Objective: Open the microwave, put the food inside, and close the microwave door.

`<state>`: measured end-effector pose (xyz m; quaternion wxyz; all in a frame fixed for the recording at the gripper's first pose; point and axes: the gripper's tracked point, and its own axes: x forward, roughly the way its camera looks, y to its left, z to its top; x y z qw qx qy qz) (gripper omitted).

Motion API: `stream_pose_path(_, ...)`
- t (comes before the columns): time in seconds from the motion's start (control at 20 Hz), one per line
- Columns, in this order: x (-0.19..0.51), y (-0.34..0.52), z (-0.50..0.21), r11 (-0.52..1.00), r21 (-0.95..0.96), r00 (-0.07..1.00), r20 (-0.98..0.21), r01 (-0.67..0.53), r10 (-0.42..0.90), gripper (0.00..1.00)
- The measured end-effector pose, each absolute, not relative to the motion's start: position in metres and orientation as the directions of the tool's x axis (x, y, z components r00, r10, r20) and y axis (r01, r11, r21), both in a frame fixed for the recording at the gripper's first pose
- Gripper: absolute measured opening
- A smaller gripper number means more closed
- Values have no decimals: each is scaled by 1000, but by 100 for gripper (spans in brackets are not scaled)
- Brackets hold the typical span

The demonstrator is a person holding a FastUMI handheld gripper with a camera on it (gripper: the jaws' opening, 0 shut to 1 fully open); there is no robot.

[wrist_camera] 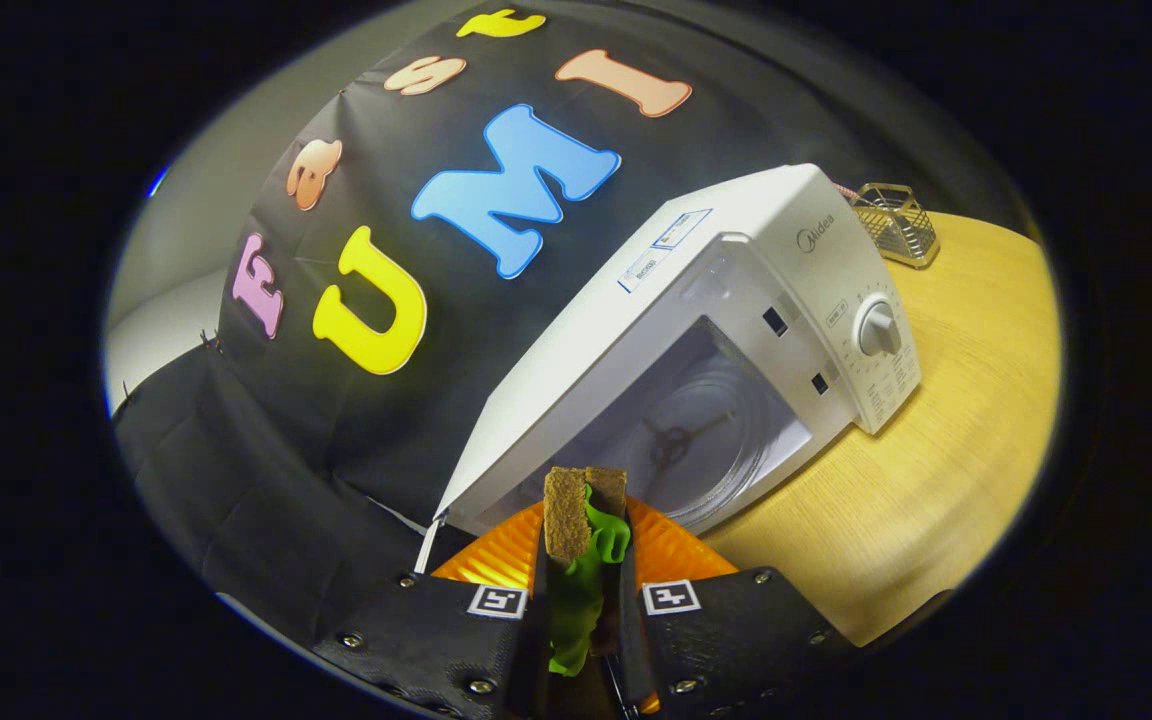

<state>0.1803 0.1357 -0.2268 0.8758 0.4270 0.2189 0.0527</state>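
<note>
My gripper (584,575) is shut on a toy sandwich (568,515), two brown bread slices with green lettuce (581,590) hanging between them. Both fingers press on its sides. Just beyond the fingers stands the white microwave (656,300) on the wooden table (946,470). Its cavity is open, and the glass turntable (706,440) shows inside, ahead and slightly right of the sandwich. The door (432,545) is swung out on the microwave's left and shows edge-on. A round dial (878,328) sits on the control panel at the right.
An orange ribbed piece (671,550) shows right behind the sandwich on both sides; what it is I cannot tell. A small wire basket (898,222) stands on the table behind the microwave's right side. Black cloth hangs to the left.
</note>
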Motion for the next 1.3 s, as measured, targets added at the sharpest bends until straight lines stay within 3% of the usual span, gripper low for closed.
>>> stream_pose_path(0.7,266,134,-292,546,814,942,-313,199,122,27)
stream_pose_path(1.3,300,119,-341,504,821,939,-339,268,53,28)
